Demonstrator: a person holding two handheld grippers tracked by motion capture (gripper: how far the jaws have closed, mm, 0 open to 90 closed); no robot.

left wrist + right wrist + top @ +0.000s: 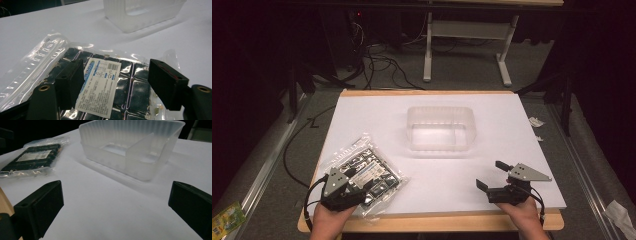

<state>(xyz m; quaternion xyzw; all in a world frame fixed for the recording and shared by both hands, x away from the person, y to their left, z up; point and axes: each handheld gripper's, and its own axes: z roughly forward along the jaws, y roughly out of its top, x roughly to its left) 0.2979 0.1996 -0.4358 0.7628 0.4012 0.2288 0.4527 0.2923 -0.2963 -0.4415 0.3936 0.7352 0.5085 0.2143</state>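
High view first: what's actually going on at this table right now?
A person holds a two-jaw gripper in each hand at a white table. The left gripper hovers open over a clear plastic bag of dark parts with a printed label, jaws either side of the label, not pressing on it. The right gripper is open over bare table, holding nothing. A translucent plastic bin stands farther back, apart from the bag.

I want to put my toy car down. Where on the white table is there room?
Bare patches: between the clear plastic tub and the right gripper, and right of the tub to the white table edge. It is crowded at the near left, where the left gripper hangs over the bagged black parts.
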